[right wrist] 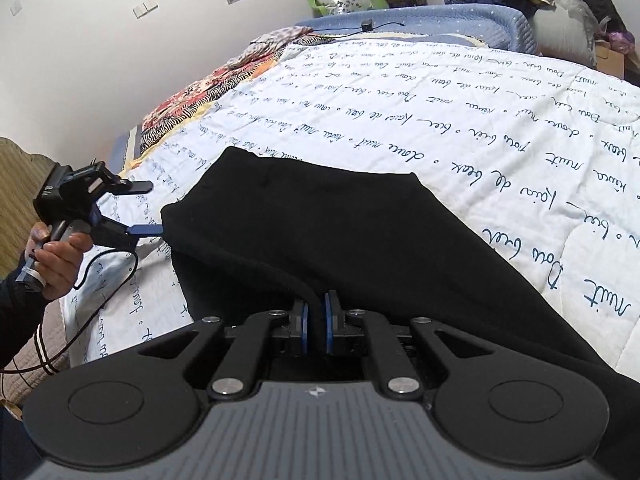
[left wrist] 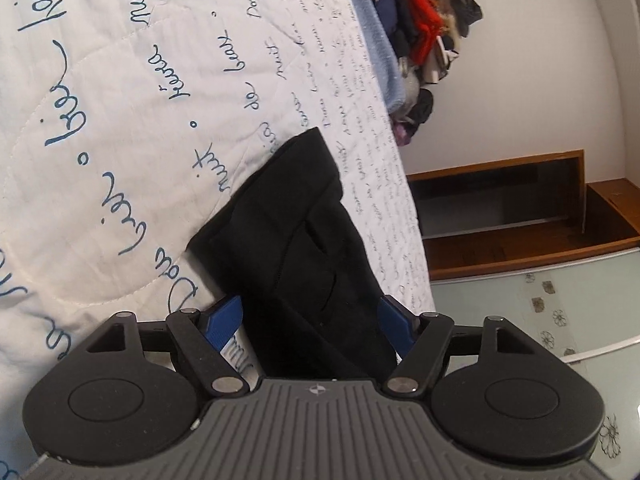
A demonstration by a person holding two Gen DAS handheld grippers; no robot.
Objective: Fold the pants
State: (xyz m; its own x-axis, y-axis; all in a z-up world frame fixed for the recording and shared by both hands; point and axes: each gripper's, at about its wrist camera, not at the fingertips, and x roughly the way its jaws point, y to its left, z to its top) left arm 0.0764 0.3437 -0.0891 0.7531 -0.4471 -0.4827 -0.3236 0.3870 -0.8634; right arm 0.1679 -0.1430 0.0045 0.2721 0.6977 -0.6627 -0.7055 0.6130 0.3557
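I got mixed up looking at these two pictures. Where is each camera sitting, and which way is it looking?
Left wrist view: sits on the left gripper, looking along its open blue fingers at the black pants on the white quilt, with a clothes pile and wall beyond.
Right wrist view: sits on the right gripper, shut on a pants fold, looking across the bed; the person's left hand holding the left gripper shows at the pants' edge.
Both share the pants, quilt and clothes pile.
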